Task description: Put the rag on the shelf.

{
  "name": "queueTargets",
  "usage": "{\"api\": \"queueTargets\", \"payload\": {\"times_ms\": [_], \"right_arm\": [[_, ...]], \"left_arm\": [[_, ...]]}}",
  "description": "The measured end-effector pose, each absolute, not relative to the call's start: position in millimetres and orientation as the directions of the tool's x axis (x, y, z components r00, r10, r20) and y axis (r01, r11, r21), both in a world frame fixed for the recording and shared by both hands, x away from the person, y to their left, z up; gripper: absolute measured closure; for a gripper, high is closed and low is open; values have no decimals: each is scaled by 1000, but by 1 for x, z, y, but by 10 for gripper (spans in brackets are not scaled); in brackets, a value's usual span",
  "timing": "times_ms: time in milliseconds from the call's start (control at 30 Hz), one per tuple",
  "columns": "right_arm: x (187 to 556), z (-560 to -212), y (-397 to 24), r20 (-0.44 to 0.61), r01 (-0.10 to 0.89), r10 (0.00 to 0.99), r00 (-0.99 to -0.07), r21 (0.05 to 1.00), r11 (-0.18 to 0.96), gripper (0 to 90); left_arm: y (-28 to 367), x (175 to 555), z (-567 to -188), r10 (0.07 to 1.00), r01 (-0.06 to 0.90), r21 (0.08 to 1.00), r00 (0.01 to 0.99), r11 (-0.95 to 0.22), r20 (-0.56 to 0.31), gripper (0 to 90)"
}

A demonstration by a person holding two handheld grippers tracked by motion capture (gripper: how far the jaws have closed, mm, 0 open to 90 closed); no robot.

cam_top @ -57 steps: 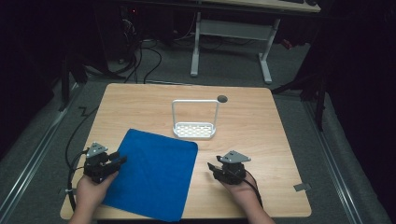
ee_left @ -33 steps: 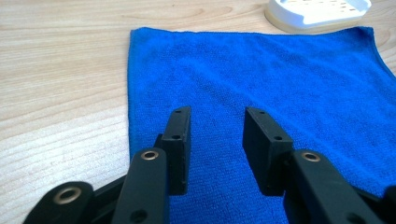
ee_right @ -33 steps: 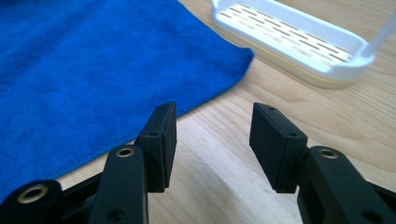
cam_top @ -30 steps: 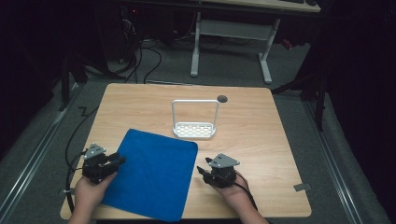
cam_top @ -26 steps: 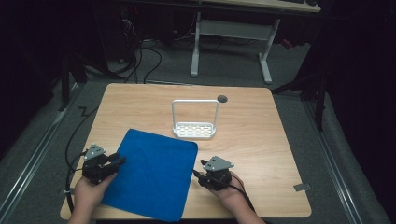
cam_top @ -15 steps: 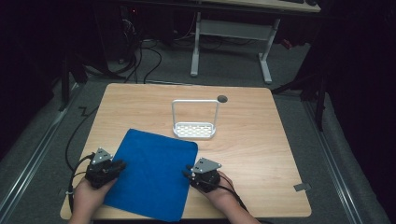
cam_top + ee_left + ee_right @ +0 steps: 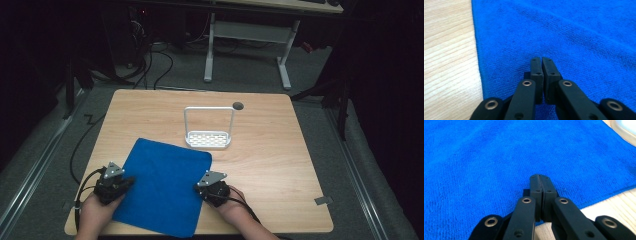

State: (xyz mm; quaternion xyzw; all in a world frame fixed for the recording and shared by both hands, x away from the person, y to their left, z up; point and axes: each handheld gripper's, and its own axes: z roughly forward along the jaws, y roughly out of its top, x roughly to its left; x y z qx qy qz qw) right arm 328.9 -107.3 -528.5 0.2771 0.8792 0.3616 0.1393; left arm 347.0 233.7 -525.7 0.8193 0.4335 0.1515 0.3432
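A light wooden bench (image 7: 280, 165) with rounded corners stands on grey carpet (image 7: 185, 75) in a dark room. A small round dark hole (image 7: 238, 105) sits near the bench's far edge. The landmark here is a white wire rack (image 7: 208, 131), a perforated tray with a tall hoop handle, standing upright a little beyond the bench's middle.

A blue cloth (image 7: 162, 185) lies flat on the bench, on the near side of the rack and to its left; its far right corner comes close to the rack's tray without clearly touching it, and its near edge reaches almost to the bench's front edge. The weave is a fine terry with a few soft ridges.

The left gripper (image 7: 116, 184) rests at the cloth's left edge, well to the near left of the rack. Its jaws have just been closing and now stand pressed together over the cloth, a hairline slit between the tips; whether any fabric is caught in them I cannot tell. The right gripper (image 7: 212, 186) rests at the cloth's right edge, directly on the near side of the rack. Its jaws have also just been closing and meet flush, tips over the blue fabric close to its border with the bare wood.

Behind the bench, the white legs of another table (image 7: 245, 47) stand on the carpet, with dark cables (image 7: 150, 65) trailing across the floor to the far left of the rack.
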Motion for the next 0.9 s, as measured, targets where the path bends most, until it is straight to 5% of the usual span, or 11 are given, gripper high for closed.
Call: {"api": "queueTargets", "payload": {"times_ms": [500,900], "right_arm": [[323,-528,-127,-53,403,617,-785,712,574,900],[317,-525,-171,-35,467,677,-735,697,544,900]], "left_arm": [[220,334,-525,773,599,689,628,-408,-88,865],[179,329,-526,640,541,691,754,-479,-146,872]]}}
